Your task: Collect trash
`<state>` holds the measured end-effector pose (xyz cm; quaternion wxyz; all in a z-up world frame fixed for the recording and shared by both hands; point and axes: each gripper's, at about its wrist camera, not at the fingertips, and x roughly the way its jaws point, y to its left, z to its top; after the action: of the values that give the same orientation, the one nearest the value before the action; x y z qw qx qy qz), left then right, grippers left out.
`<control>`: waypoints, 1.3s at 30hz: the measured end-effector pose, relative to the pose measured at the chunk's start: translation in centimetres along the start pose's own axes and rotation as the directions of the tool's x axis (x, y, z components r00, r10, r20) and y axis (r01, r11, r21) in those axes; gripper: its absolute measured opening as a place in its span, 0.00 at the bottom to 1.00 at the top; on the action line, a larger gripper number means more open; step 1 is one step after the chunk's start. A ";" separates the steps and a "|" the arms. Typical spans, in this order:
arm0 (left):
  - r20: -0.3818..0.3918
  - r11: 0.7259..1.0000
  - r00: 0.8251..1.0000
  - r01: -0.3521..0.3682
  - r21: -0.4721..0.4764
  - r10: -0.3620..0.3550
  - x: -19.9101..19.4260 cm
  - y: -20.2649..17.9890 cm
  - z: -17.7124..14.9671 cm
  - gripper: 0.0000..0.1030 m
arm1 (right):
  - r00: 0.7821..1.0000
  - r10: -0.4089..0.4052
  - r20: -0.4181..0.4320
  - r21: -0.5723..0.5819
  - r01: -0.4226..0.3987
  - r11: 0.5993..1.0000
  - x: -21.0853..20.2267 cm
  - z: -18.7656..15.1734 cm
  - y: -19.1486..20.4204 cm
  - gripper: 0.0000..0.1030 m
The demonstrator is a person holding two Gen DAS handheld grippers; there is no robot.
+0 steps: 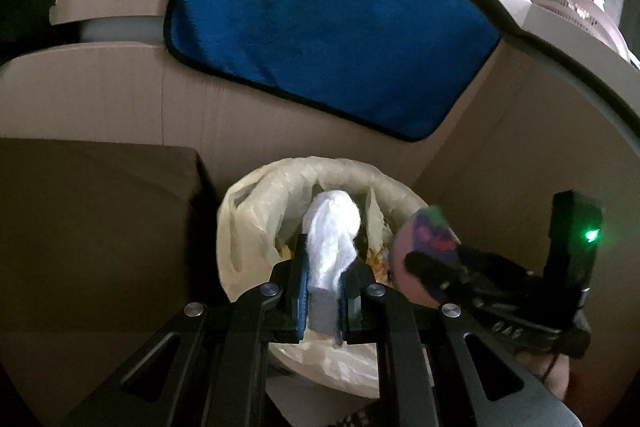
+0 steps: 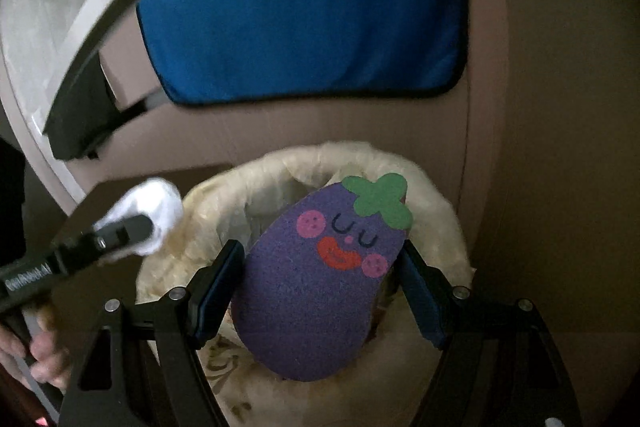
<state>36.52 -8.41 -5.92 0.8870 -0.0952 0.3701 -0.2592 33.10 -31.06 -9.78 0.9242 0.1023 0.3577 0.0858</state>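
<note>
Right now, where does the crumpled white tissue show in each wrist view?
Left wrist: crumpled white tissue low centre, clamped in the left gripper, over the lined bin.
Right wrist: tissue at left, beside the bin.
Shared landmark: blue cloth on the cardboard behind.

Left wrist view: taken from behind the left tongs (image 1: 324,259), angled downward, close above the lined bin (image 1: 256,195). Right wrist view: taken likewise from behind the right tongs (image 2: 320,267), tilted down at the same bin (image 2: 436,195). Shared by both: bin, blue cloth (image 1: 320,15) on cardboard behind. Each tongs is caught in the other view.
</note>
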 end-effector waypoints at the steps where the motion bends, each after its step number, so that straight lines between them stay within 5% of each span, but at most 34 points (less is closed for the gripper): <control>1: 0.000 1.000 1.000 -0.001 -0.001 0.001 0.0 0.1 0.0 0.12 | 1.000 0.002 -0.016 -0.009 -0.002 1.000 0.6 0.0 0.2 0.71; 6: -0.009 1.000 1.000 -0.004 0.002 0.004 0.3 0.6 -0.2 0.12 | 0.998 -0.015 -0.058 -0.040 0.012 0.999 2.6 0.2 1.0 0.72; 18: -0.053 1.000 0.998 -0.021 0.010 0.021 2.8 0.2 -1.1 0.13 | 0.998 0.007 0.063 0.088 -0.012 0.996 -0.4 0.1 -1.4 0.74; 21: -0.048 1.000 0.999 -0.027 0.007 0.027 3.1 0.2 -1.0 0.20 | 0.997 0.027 0.076 0.114 -0.036 0.993 -0.8 0.1 -1.9 0.75; 23: -0.050 1.000 0.999 -0.015 -0.013 0.015 3.1 0.4 -0.9 0.34 | 0.995 0.031 0.096 0.127 -0.043 0.991 -1.1 0.1 -2.0 0.75; 27: -0.038 0.999 0.999 -0.008 -0.049 0.006 2.8 1.0 -0.6 0.38 | 0.987 0.081 0.138 0.149 -0.101 0.984 -1.6 0.1 -2.1 0.84; 34: 0.036 0.993 0.992 -0.116 -0.029 0.117 -0.3 0.8 -0.9 0.38 | 0.990 0.049 0.129 0.096 -0.061 0.993 -1.9 -0.3 -0.5 0.84; 39: 0.111 0.965 0.959 -0.263 0.005 0.261 -5.4 -0.4 -3.7 0.38 | 0.986 -0.010 0.169 0.054 0.001 0.999 -5.1 -1.6 1.4 0.82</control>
<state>30.59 -5.85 -5.11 0.9333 -0.0506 0.3278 -0.1377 28.22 -30.65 -7.30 0.9484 0.1333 0.2803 0.0646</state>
